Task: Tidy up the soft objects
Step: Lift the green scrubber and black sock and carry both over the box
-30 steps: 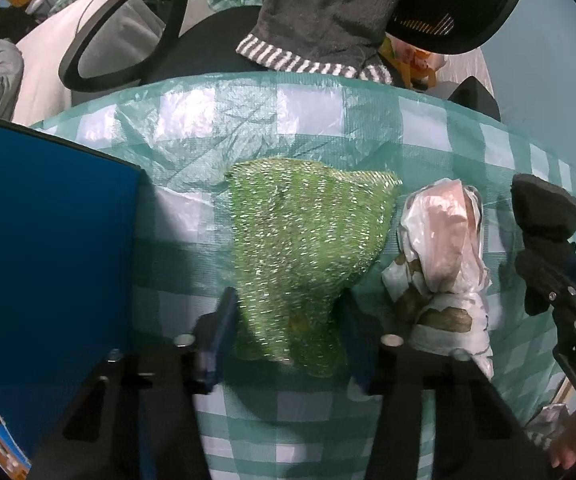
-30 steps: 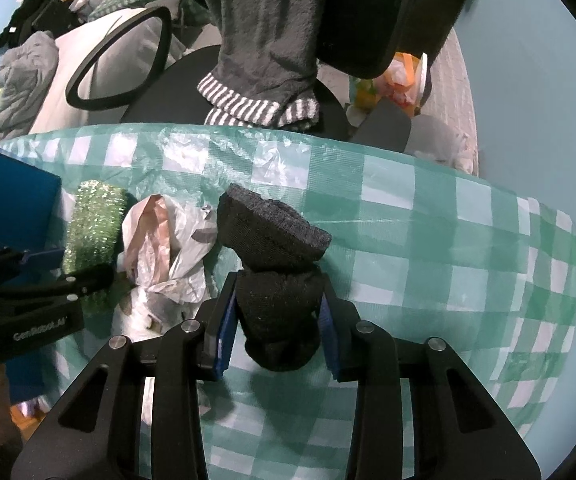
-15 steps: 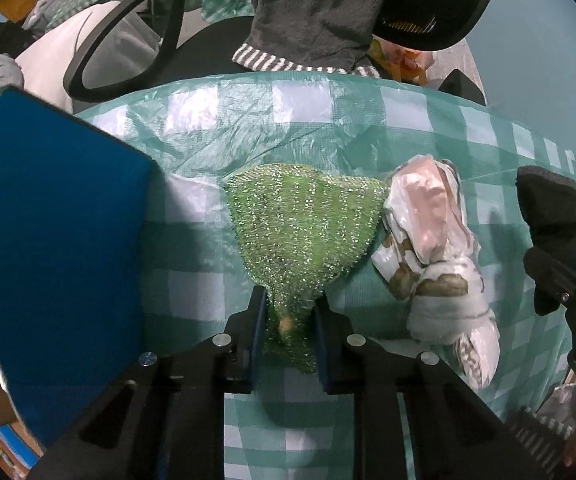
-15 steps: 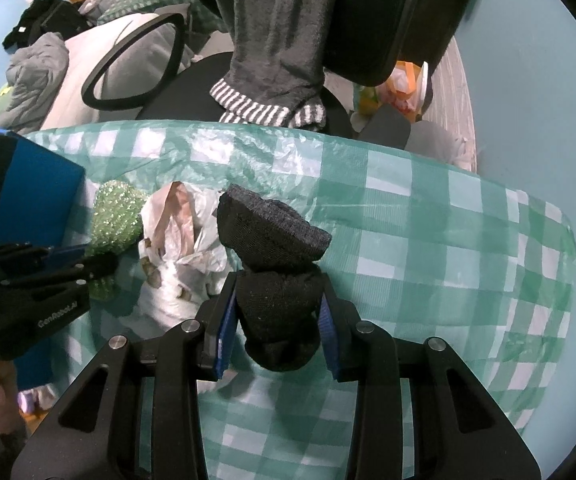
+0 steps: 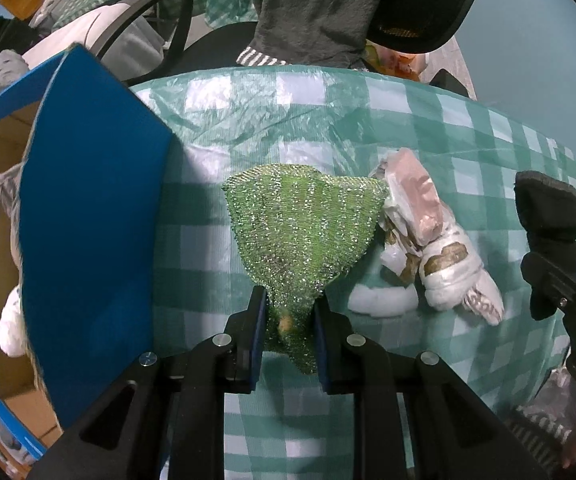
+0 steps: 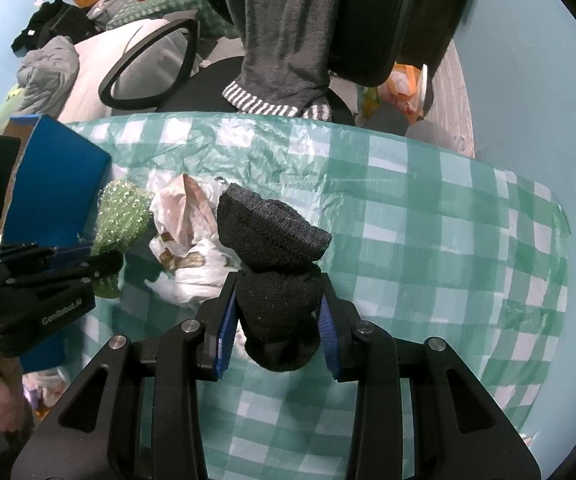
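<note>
The left tongs (image 5: 290,326), wide apart around the green sparkly cloth (image 5: 304,232) a second ago, are now clamped on its lower end; the cloth hangs forward of them, lifted off the table (image 5: 468,132). The right tongs (image 6: 275,330) stay clamped on the dark sock (image 6: 273,264). Both items appear ready for transfer to the blue box (image 5: 87,216) left of the left tongs.

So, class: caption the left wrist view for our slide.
Left tongs pinch a sparkly green cloth above the checked tablecloth, beside a blue box.

Left gripper (image 5: 290,320) and right gripper (image 6: 275,326), both downward, clamped.
</note>
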The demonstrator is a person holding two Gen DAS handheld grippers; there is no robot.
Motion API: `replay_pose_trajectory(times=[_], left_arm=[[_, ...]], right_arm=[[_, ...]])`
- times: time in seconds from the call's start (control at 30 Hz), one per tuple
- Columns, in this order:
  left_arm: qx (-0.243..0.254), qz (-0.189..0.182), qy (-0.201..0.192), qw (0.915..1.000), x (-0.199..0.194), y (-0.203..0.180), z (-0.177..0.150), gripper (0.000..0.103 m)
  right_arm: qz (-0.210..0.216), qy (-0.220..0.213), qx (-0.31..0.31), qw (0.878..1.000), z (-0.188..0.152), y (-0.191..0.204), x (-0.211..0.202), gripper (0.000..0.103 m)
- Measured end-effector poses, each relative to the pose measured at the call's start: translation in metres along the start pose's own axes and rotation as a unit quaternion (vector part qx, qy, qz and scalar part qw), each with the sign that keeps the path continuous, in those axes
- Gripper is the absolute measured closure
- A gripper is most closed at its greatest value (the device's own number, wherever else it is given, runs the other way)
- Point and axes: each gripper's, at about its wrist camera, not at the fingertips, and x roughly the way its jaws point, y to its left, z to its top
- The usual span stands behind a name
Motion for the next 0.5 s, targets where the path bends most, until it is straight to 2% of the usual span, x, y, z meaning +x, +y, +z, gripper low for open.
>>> replay_pose_trajectory(times=[0.5], left_arm=[[-0.004,-0.021,-0.013,0.9997,-0.03,0.003,-0.037,0.082]], right_arm=[[0.012,-0.009,0.001,1.0,-0.022,0.012,-0.016,0.068]])
